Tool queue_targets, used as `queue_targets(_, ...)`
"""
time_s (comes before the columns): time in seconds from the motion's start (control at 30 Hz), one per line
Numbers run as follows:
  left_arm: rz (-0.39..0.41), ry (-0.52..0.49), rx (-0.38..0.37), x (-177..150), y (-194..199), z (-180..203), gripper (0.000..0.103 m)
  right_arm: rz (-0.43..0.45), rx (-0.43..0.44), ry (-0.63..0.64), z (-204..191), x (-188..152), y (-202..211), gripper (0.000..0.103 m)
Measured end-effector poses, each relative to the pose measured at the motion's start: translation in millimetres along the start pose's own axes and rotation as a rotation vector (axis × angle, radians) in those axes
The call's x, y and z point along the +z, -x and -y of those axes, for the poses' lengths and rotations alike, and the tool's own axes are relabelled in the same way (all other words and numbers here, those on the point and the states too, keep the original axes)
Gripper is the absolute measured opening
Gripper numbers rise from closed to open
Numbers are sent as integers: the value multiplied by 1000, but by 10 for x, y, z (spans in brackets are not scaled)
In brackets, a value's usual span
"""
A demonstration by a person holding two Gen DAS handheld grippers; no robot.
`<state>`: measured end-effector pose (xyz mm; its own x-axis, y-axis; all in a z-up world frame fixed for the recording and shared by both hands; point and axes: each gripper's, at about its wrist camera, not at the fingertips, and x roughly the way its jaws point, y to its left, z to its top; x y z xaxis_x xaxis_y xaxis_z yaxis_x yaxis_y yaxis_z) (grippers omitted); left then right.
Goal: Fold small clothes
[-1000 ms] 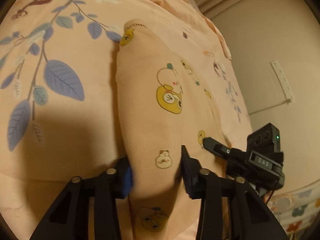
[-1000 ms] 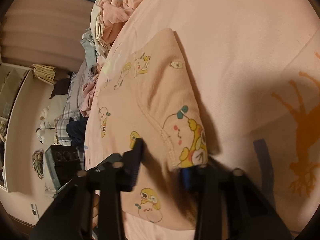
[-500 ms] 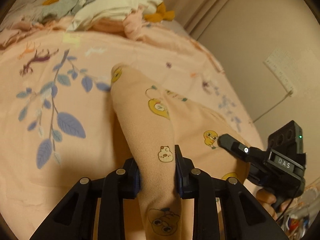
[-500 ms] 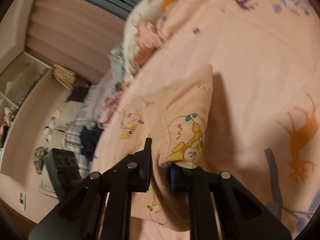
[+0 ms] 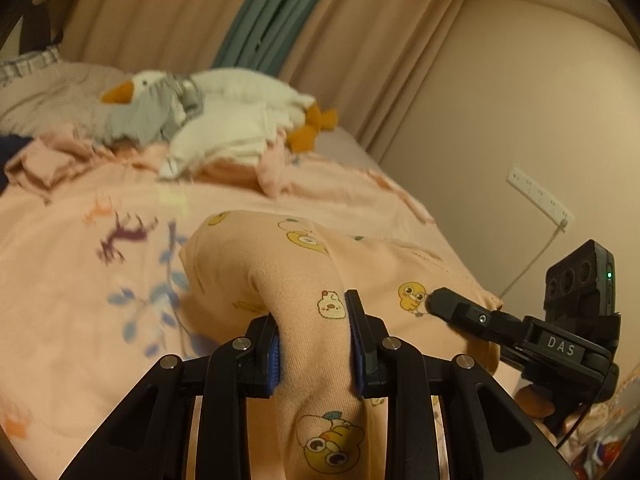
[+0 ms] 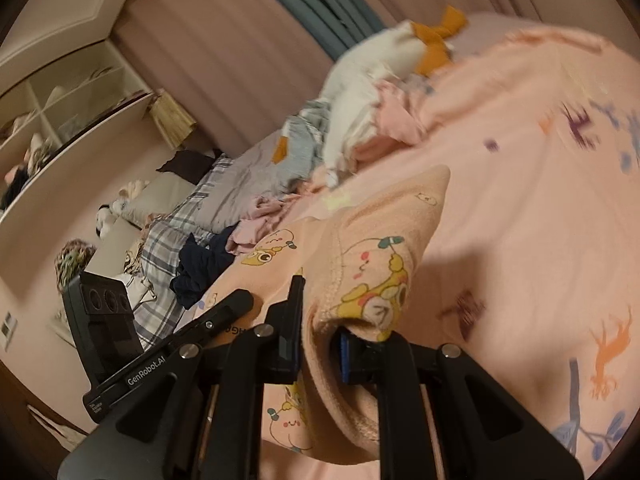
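While both edges hang lifted, we should carry them level and together across the bedspread (image 5: 72, 248), keeping the fold line taut. Item: peach cartoon-print garment (image 5: 304, 280). Left gripper (image 5: 314, 344): jaws clamped on a raised ridge. Right gripper (image 6: 320, 344): jaws clamped on its hemmed edge; far end resting on the bedspread.

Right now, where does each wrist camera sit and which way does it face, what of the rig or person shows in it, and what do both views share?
Left wrist: rides the left gripper, facing up the bed toward beige curtains; its fingers pinch the peach cartoon-print garment; the right gripper appears at right.
Right wrist: rides the right gripper, facing a white shelf unit; the left gripper shows at lower left.
Shared: garment, white plush goose, pink printed bedsheet.
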<state>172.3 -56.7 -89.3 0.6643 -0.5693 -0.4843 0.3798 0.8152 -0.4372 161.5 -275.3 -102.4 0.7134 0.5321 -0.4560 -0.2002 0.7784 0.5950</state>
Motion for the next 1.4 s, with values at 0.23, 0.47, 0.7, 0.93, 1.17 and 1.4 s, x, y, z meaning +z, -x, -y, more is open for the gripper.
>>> queue_targets(0.23, 57, 21, 20, 222, 202, -331, 26, -30, 24, 73, -335, 190, -332, 15)
queue_targets(0.47, 21, 62, 76, 167, 14, -900, 26, -104, 9, 99, -431, 227, -924, 15)
queue_targets(0.7, -199, 131, 216, -288, -381, -1563, 26, -369, -83, 17, -5, -426, -1853, 16)
queue_targets(0.93, -266, 137, 259, -453, -349, -1715, 34, -445, -143, -14, 149, -610, -1972, 22)
queue_targets(1.17, -171, 142, 419, -291, 78, -1620, 35, -377, -247, 104, 2, -438, -1582, 30)
queue_targets(1.4, -81, 160, 297, -46, 27, -1538, 35, -262, -204, 185, -306, -154, -1464, 25)
